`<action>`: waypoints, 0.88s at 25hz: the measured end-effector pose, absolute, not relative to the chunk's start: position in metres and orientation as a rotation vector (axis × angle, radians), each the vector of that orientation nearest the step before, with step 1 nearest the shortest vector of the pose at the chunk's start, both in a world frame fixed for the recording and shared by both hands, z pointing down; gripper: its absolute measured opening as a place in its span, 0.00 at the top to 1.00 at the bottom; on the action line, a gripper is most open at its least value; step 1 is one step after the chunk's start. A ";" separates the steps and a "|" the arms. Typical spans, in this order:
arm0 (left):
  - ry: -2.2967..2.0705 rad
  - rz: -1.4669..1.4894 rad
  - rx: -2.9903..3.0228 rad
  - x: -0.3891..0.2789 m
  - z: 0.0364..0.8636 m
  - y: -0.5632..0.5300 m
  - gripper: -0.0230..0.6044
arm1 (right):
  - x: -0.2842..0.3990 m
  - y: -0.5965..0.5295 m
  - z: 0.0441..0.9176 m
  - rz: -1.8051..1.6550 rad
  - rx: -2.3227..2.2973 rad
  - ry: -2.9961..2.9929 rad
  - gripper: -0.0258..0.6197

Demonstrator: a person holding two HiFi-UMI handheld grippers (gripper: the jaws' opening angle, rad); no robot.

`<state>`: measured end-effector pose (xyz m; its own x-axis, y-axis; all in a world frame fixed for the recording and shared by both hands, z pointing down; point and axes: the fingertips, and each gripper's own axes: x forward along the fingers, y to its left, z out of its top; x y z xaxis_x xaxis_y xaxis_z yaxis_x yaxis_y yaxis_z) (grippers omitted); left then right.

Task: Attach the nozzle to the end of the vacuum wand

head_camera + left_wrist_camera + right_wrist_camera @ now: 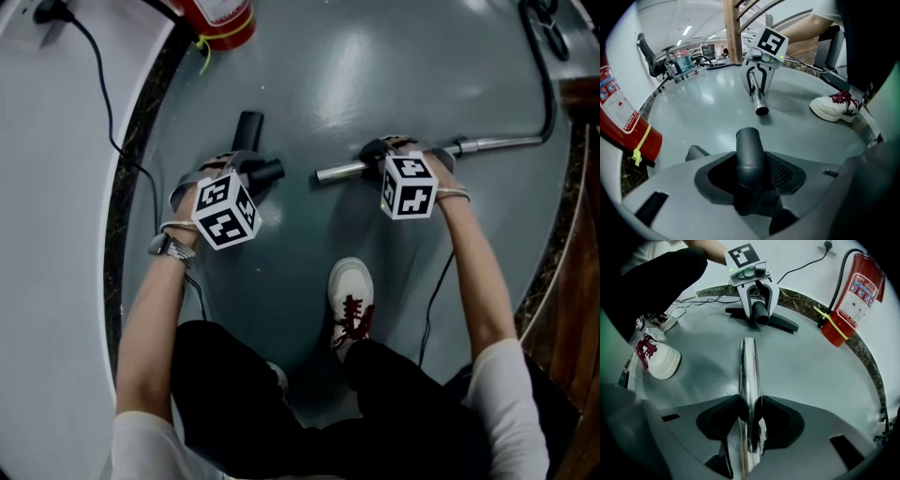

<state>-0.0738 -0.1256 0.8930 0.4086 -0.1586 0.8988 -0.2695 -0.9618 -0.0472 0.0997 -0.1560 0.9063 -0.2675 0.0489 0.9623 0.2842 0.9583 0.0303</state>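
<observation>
Left tongs (750, 187) clench the nozzle (748, 147), right tongs (750, 413) the wand (749, 364); marker cubes (225, 211) hide both grips overhead

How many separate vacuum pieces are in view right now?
2. The nozzle sits in the left claw; the wand is gripped by the right claw. Further parts may lie out of frame.

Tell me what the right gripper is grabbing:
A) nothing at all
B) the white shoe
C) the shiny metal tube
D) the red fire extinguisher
C: in the right gripper view, the right gripper has both its dark pads pressed against the shiny metal tube, which runs straight out between the jaws.
</observation>
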 end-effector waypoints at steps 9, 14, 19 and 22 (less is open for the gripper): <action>-0.386 1.540 2.578 -0.079 0.880 -0.118 0.66 | 0.097 -0.162 0.883 -0.204 -0.233 -1.861 0.70; -0.384 1.466 2.605 -0.070 0.863 -0.119 0.66 | 0.087 -0.163 0.870 -0.237 -0.206 -1.896 0.70; -0.345 1.447 2.620 -0.055 0.850 -0.115 0.66 | 0.078 -0.159 0.860 -0.263 -0.200 -1.917 0.70; -0.320 1.468 2.609 -0.055 0.849 -0.111 0.66 | 0.076 -0.161 0.855 -0.280 -0.195 -1.914 0.70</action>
<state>-0.0546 -0.1105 0.8491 0.5040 -0.1198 0.8553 -0.2470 -0.9690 0.0098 0.0755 -0.1607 0.8551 -0.3511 0.0006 0.9363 0.2686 0.9580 0.1001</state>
